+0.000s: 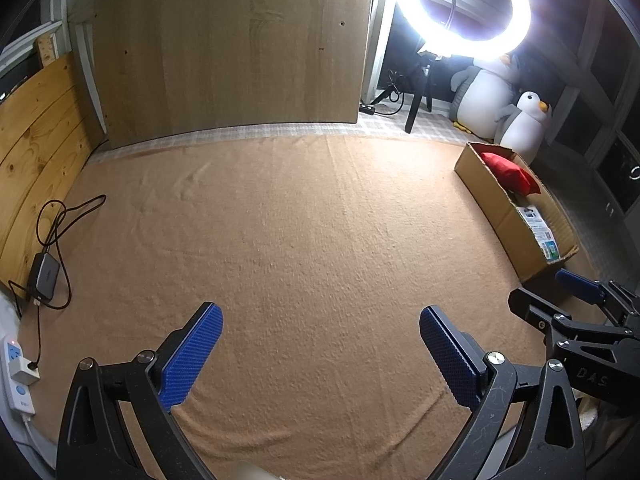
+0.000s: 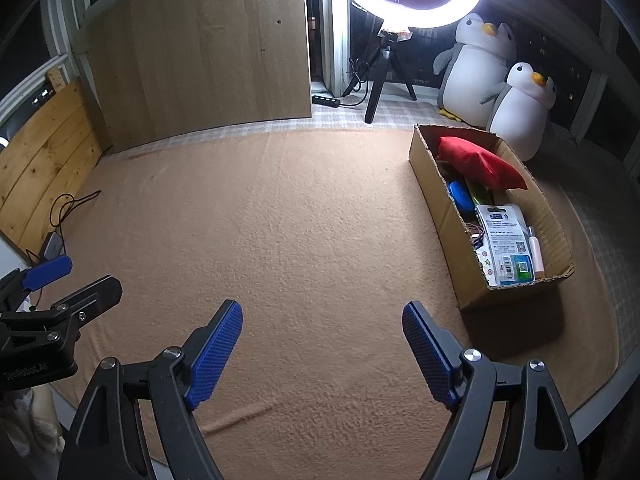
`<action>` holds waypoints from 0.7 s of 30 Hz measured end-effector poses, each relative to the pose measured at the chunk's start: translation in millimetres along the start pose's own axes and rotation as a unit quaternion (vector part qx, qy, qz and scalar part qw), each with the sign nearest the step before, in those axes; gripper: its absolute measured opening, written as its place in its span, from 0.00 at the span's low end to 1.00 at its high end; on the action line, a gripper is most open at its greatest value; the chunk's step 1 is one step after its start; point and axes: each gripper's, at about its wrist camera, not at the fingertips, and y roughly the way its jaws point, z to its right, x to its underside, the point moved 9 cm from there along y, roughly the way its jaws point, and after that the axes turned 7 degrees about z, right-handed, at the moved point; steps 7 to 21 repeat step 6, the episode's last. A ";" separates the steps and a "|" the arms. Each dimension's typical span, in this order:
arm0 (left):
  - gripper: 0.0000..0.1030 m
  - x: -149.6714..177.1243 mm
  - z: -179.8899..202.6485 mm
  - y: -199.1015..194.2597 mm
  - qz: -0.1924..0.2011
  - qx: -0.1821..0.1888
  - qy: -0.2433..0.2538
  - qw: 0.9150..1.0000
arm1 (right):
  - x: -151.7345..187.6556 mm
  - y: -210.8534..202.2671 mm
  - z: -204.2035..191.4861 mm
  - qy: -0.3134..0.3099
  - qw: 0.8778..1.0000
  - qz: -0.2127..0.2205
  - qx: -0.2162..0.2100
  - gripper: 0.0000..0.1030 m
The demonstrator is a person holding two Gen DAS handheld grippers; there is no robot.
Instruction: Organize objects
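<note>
Both grippers hang over a tan blanket (image 2: 320,220) with their blue pads spread wide and nothing between them. The left gripper (image 1: 320,356) fills the bottom of its own view; the right gripper (image 2: 322,354) does the same in its own, and each shows at the other's side edge.

The cardboard box (image 2: 440,204) sits at centre right of the right wrist view, near the blanket's right edge, its long side running toward the lower right. Inside lie a red cushion (image 2: 480,162) at the far end, a blue round item (image 2: 460,196) against the left wall, and a white printed packet (image 2: 506,244) at the near end.

The middle of the blanket lies open from the pads up to the wooden panel (image 2: 200,56) at upper left. A black cable and adapter (image 1: 46,268) lie by the left edge. Two plush penguins (image 2: 500,76) stand behind the box under the ring light (image 2: 416,20).
</note>
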 end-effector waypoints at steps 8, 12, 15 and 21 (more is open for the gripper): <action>0.98 0.5 -0.4 5.7 -0.003 -0.001 0.000 1.000 | 2.4 5.0 -0.6 0.001 1.000 -0.008 0.000 0.77; 0.98 0.5 -0.4 5.7 -0.003 -0.001 0.000 1.000 | 2.4 5.0 -0.6 0.001 1.000 -0.008 0.000 0.77; 0.98 0.5 -0.4 5.7 -0.003 -0.001 0.000 1.000 | 2.4 5.0 -0.6 0.001 1.000 -0.008 0.000 0.77; 0.98 0.5 -0.4 5.7 -0.003 -0.001 0.000 1.000 | 2.4 5.0 -0.6 0.001 1.000 -0.008 0.000 0.77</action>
